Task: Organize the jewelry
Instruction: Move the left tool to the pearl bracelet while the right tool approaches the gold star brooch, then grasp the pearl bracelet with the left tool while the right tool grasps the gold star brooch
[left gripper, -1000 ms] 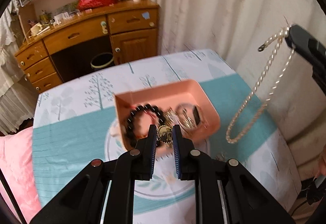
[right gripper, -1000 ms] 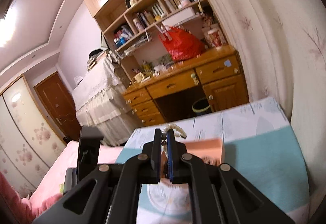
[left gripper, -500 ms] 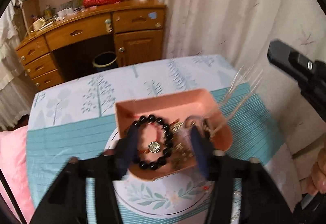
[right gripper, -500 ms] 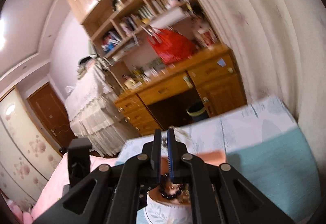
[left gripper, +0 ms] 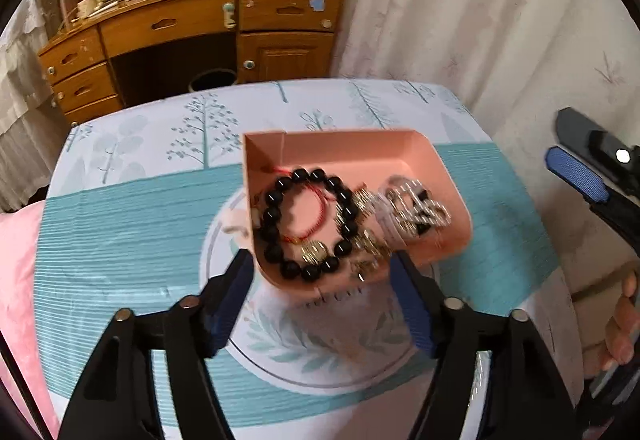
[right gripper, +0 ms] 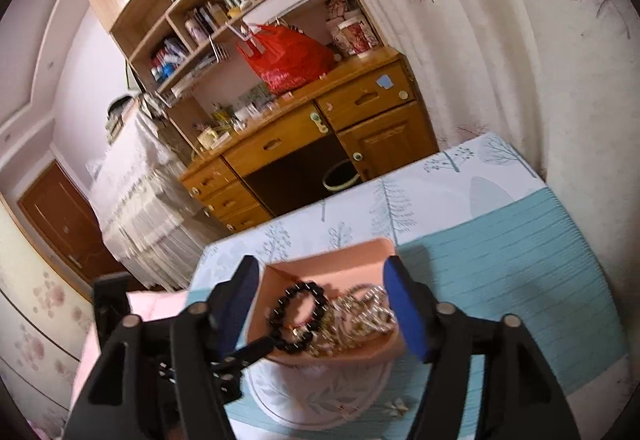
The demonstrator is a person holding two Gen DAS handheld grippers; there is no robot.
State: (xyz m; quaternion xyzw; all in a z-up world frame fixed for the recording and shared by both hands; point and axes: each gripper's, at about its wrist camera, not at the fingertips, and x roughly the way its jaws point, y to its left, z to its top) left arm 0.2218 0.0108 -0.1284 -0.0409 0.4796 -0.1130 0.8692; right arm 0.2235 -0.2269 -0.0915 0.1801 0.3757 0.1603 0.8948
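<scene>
Below the left gripper (left gripper: pixel 322 280), whose jaws stand spread and empty, the pink tray (left gripper: pixel 452 191) holds the black bead bracelet (left gripper: pixel 308 224) beside a tangle of pale chain (left gripper: pixel 412 205), perched on a white bowl (left gripper: pixel 328 344). Through the right wrist view, the right gripper (right gripper: pixel 320 310) also gapes wide, holding nothing, above that tray (right gripper: pixel 340 260). Any next pick probably wants a slow, centred descent, lest the perched tray tip.

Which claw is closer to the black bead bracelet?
Left, I think. The left gripper spans the pink tray edge just below the black bead bracelet; the right gripper hangs open above, farther.
</scene>
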